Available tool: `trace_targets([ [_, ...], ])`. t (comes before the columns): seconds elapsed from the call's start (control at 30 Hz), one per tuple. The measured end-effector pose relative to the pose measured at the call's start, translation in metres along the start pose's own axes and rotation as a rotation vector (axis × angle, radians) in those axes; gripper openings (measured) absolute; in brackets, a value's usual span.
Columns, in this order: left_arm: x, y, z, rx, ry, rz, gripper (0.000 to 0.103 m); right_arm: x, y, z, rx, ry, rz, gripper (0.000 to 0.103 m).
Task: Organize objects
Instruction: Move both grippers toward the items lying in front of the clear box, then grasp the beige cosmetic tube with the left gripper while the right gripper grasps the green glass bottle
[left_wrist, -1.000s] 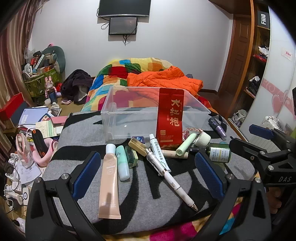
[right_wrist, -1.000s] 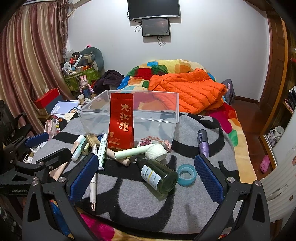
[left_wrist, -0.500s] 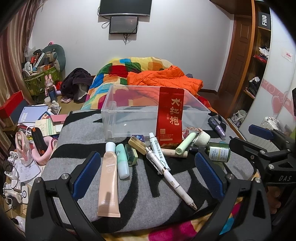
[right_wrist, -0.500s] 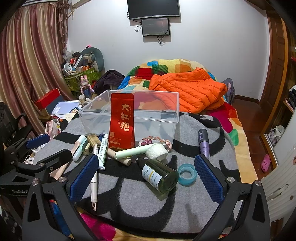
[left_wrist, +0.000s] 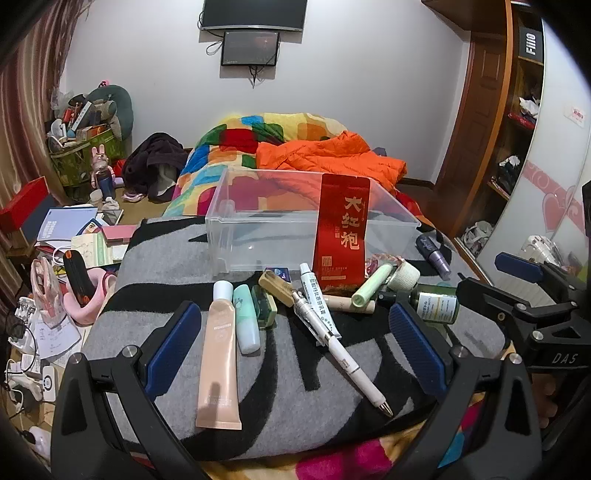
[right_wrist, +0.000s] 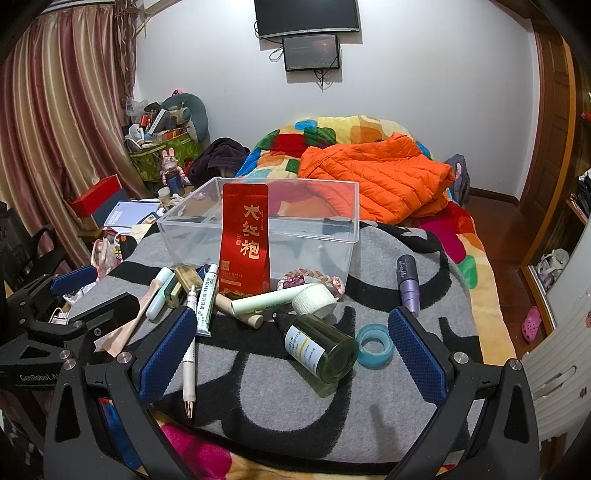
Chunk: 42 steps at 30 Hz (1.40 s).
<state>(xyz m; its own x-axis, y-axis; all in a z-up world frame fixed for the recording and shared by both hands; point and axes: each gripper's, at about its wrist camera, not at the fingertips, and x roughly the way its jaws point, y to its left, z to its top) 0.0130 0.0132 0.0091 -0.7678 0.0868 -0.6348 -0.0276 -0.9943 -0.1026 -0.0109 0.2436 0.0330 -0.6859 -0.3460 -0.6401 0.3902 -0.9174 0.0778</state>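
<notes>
Soft wool under hard plastic, from where I'm steering.

I'm seeing a matt, fuzzy grey-and-black blanket (right_wrist: 369, 402), a clear glossy plastic bin (right_wrist: 314, 229), a shiny red foil pouch (right_wrist: 244, 240), a dark green bottle (right_wrist: 319, 347) that looks like smooth glass with a paper label, translucent glossy tape (right_wrist: 374, 345), a smooth white plastic pen (left_wrist: 341, 352), and textured blue pads (left_wrist: 415, 347) on matt black fingers.

Both wrist views face the clear bin (left_wrist: 291, 225) (right_wrist: 280, 221) from the bed's near edge, side by side.
</notes>
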Motion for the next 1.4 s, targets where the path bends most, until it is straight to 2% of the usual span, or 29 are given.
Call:
trace_targets([
  [0.1,0.002,0.000,-0.001,0.001,0.015,-0.007,0.103,0.000,0.000,0.000,0.000,0.001,0.000,0.103],
  [0.23,0.001,0.001,-0.002,0.002,-0.002,-0.007,0.103,0.001,0.000,-0.001,-0.001,0.003,0.003,0.103],
  [0.43,0.000,0.011,-0.002,0.005,-0.013,0.027,0.103,0.010,-0.005,-0.001,-0.004,0.019,0.001,0.103],
  [0.77,0.024,0.051,-0.008,-0.044,0.068,0.107,0.102,0.035,-0.038,-0.005,0.032,0.079,-0.015,0.103],
  [0.8,0.026,0.053,-0.010,-0.039,0.075,0.121,0.100,0.038,-0.041,-0.006,0.037,0.087,-0.013,0.103],
  [0.87,0.032,0.056,-0.013,-0.028,0.097,0.128,0.083,0.044,-0.045,-0.008,0.045,0.099,-0.002,0.102],
  [0.9,0.036,0.058,-0.014,-0.022,0.116,0.131,0.081,0.047,-0.048,-0.008,0.051,0.106,0.008,0.102],
  [1.17,0.061,0.073,0.003,-0.038,0.138,0.147,0.072,0.068,-0.044,-0.009,0.032,0.144,0.076,0.086],
  [1.33,0.086,0.083,0.012,-0.053,0.194,0.138,0.060,0.081,-0.040,-0.014,0.012,0.182,0.092,0.065],
  [1.4,0.095,0.085,0.011,-0.062,0.219,0.124,0.059,0.082,-0.040,-0.015,0.012,0.185,0.097,0.061],
])
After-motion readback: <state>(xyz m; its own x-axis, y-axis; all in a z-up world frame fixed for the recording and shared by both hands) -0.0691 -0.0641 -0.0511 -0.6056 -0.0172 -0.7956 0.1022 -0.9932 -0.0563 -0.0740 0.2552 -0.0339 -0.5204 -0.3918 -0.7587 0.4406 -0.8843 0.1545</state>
